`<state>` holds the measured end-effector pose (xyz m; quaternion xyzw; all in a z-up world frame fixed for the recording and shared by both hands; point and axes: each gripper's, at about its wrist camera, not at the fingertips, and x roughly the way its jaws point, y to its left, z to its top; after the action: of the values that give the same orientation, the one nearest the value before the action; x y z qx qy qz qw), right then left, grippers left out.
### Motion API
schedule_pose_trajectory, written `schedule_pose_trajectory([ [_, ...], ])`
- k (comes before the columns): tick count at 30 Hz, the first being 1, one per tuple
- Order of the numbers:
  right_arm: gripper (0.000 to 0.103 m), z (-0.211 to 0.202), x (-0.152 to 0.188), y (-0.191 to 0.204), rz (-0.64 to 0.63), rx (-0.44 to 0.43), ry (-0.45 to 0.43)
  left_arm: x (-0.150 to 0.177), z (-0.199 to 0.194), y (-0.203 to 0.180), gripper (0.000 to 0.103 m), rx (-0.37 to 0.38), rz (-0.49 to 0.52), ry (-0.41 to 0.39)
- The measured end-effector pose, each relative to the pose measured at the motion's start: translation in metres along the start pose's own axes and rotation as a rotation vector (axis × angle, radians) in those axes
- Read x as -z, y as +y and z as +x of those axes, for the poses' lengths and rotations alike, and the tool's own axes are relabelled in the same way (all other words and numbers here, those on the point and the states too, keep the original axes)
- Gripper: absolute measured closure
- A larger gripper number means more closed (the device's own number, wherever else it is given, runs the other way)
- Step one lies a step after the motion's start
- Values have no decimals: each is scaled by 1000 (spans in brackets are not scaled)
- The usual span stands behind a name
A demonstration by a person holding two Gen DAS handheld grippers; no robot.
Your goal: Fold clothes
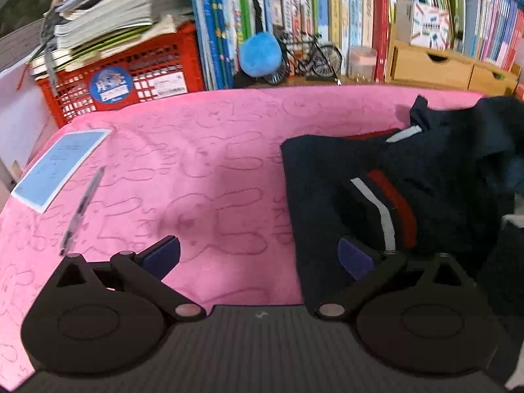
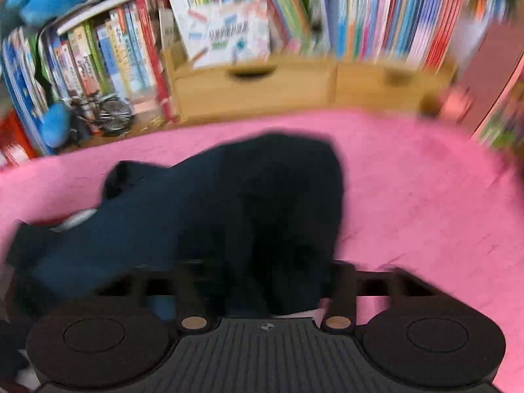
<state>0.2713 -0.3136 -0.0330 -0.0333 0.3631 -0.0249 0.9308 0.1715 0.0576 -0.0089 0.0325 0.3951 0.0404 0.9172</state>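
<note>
Two grippers hovered over the bench: the left gripper, jaws apart and empty, had the garment at its right; the right gripper's state was unclear, garment bunched directly ahead, nearer.

Both wrist views are evenly lit by soft indoor light, bright enough for strong colour on the pink cloth, with no glare. Faint soft shadows lie on the cloth at about 5 o'clock of the left view. Fisheye bending curves the bookshelf toward 12 o'clock. The right view is smeared by motion blur, worst from 1 to 3 o'clock; the dark garment loses all detail.
</note>
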Motion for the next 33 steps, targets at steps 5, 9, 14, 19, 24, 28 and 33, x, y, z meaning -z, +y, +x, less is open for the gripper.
schedule_pose_trajectory([
  [5,10,-25,10,-18,-269,385,-49,6,10,-17,0,6,52,16],
  [9,2,-74,21,17,-440,355,-210,15,7,-28,0,-8,89,-8],
  [14,0,-103,28,108,-662,-148,-256,21,-2,-37,0,-12,120,-33],
  [19,3,-45,45,189,-641,-413,-27,32,-10,-37,0,8,94,-27],
  [24,82,-36,39,172,-459,-411,37,37,-10,-30,0,43,51,-9],
  [28,84,-48,10,80,-300,-160,-41,39,-10,-31,0,53,42,-15],
  [33,63,-56,0,-64,-19,200,-29,44,-11,-37,0,60,61,-31],
])
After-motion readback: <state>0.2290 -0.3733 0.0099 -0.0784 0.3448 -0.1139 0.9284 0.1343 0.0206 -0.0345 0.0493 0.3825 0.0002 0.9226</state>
